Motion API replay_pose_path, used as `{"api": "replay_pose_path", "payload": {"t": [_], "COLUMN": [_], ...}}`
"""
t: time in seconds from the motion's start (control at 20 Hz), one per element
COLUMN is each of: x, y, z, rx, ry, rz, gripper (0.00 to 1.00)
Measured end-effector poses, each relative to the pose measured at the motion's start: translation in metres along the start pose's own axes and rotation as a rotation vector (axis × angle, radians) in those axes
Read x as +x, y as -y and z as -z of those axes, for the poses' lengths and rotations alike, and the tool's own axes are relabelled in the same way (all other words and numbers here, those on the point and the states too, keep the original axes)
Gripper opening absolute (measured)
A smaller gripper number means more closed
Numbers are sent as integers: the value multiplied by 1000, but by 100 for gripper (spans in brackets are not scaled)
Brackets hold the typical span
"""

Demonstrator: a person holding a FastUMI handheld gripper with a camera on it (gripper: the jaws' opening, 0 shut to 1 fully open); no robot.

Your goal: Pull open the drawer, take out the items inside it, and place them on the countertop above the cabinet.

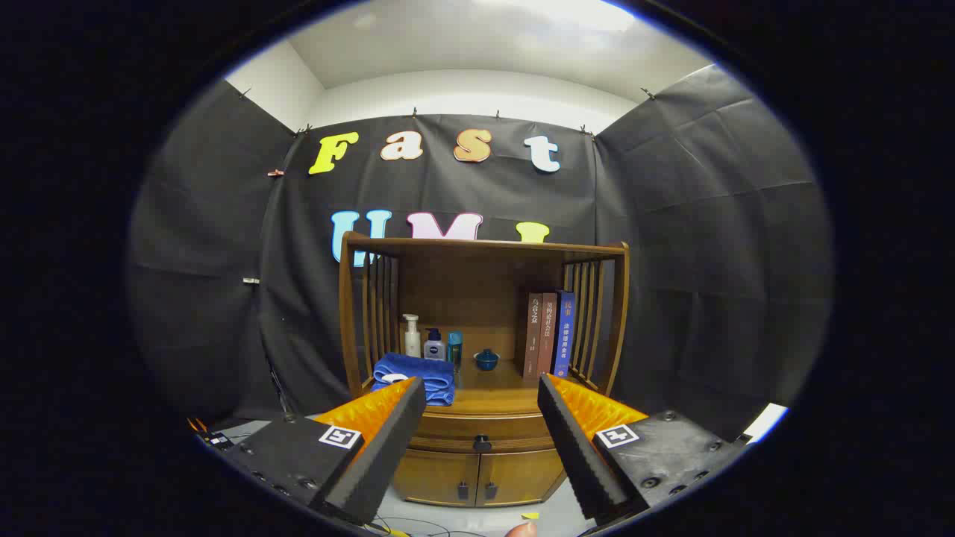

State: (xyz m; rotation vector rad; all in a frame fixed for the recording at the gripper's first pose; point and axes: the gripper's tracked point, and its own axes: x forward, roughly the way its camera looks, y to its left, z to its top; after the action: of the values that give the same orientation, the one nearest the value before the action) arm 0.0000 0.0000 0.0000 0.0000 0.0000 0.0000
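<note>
A wooden cabinet (483,328) stands ahead against the booth wall. Its drawer (482,431) is closed, with a small dark knob (482,443) at the front, seen between my fingers and some way beyond them. The countertop (492,395) above the drawer is an open wooden shelf. My gripper (482,388) is open, its fingers spread wide with nothing between them, and it is held well short of the cabinet. What the drawer holds is hidden.
On the countertop lie a folded blue towel (414,375), two pump bottles (422,339), a teal can (454,349), a small blue lidded bowl (486,360) and three upright books (548,333). Two lower doors (477,477) sit under the drawer. Cables trail on the floor.
</note>
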Motion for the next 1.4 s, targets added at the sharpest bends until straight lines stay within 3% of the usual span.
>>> {"api": "replay_pose_path", "payload": {"t": [0.9,1.4], "x": [1,73], "y": [3,-7], "z": [-1,47], "rx": [17,17], "ry": [7,28], "rz": [8,-25], "gripper": [98,98]}}
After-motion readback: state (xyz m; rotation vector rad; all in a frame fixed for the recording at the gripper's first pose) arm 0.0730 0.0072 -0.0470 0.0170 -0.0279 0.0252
